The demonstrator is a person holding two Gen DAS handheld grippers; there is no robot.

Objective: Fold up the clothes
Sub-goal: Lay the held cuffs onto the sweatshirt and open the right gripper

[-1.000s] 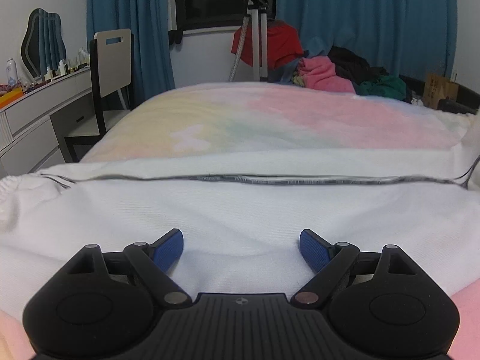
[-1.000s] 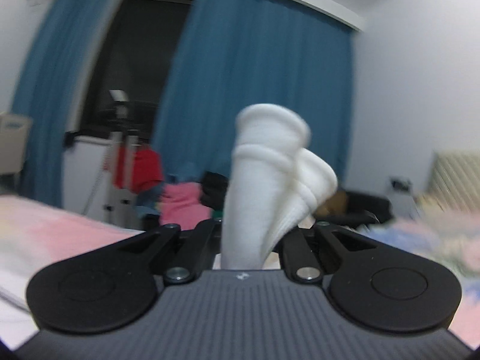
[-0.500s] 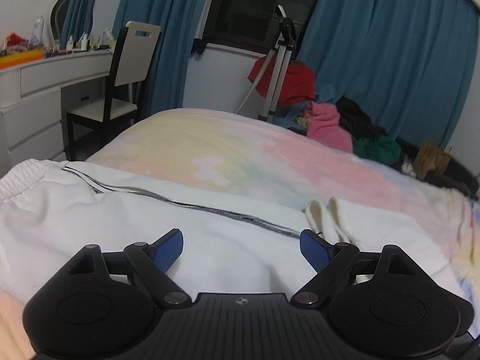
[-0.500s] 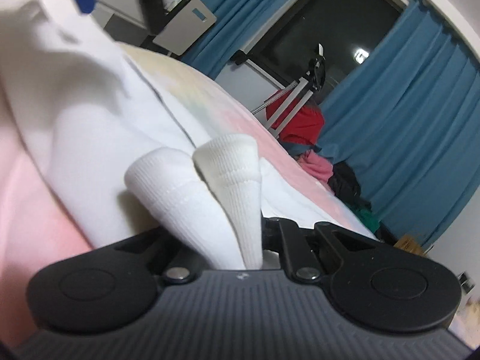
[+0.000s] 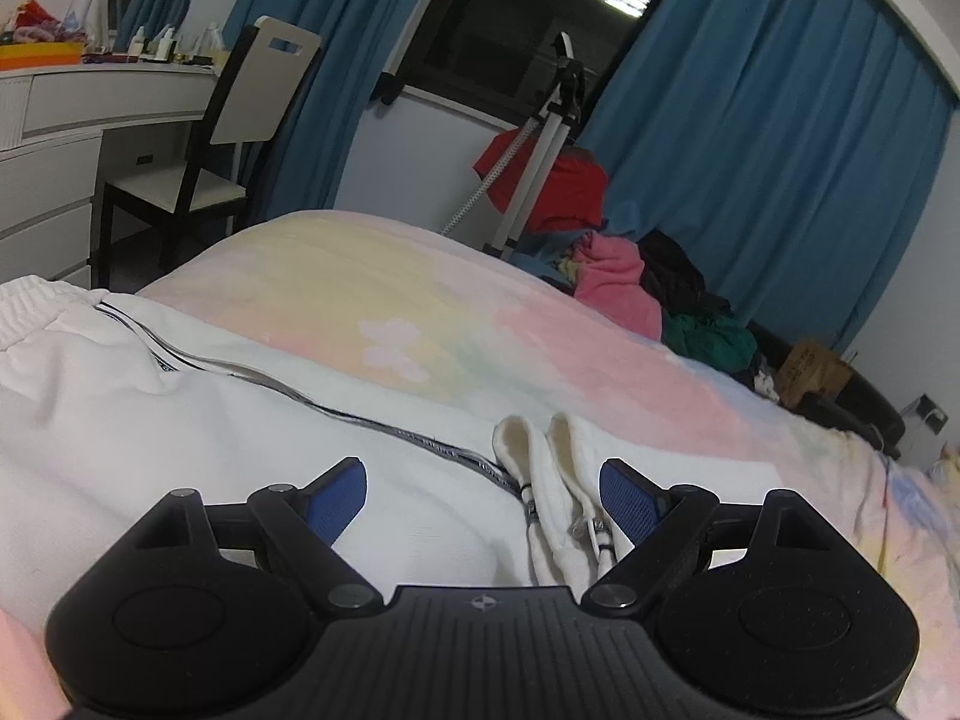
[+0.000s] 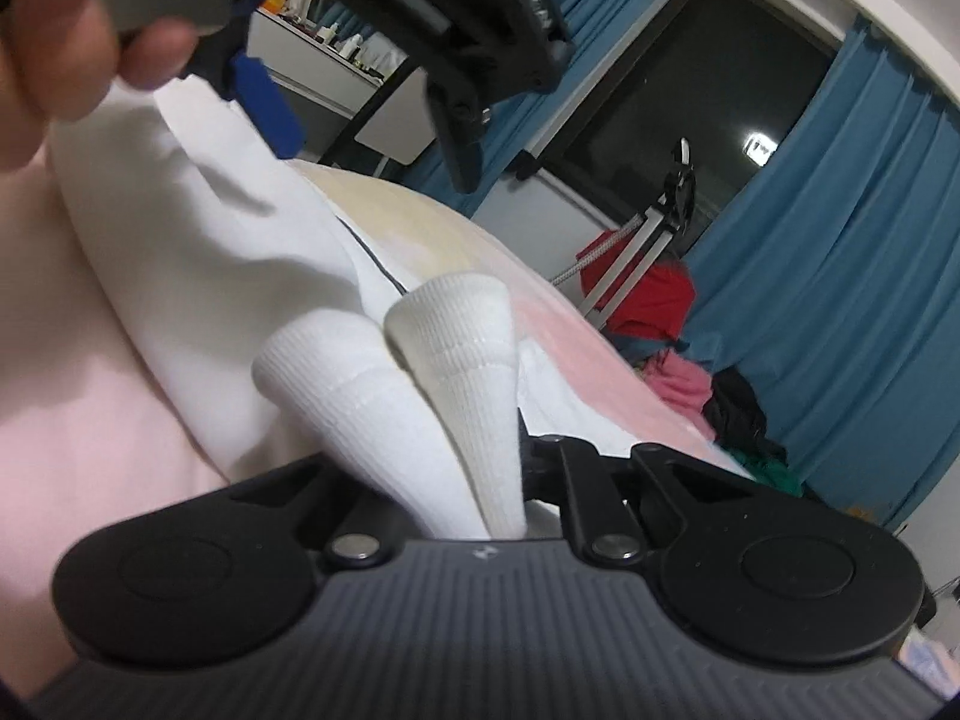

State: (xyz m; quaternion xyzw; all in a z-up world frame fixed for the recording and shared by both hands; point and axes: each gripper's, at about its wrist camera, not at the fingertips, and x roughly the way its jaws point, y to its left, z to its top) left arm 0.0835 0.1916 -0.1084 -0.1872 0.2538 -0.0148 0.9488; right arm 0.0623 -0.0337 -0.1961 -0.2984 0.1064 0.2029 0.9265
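The white trousers (image 5: pixel 180 420) lie across the bed (image 5: pixel 450 312), their cuffs (image 6: pixel 444 372) pinched in the closed right tongs (image 6: pixel 480 480) and brought over toward the waist; the left tongs (image 5: pixel 480 498) gape empty above, seemingly mid-fold, so the cuffs want laying flat.

A dark window (image 5: pixel 516 18) sits between blue curtains (image 5: pixel 762 138). Left of it stand a white dresser (image 5: pixel 54 138) and a chair (image 5: pixel 228 138); below it, a tripod (image 5: pixel 540 138) and a heap of clothes (image 5: pixel 660 288).
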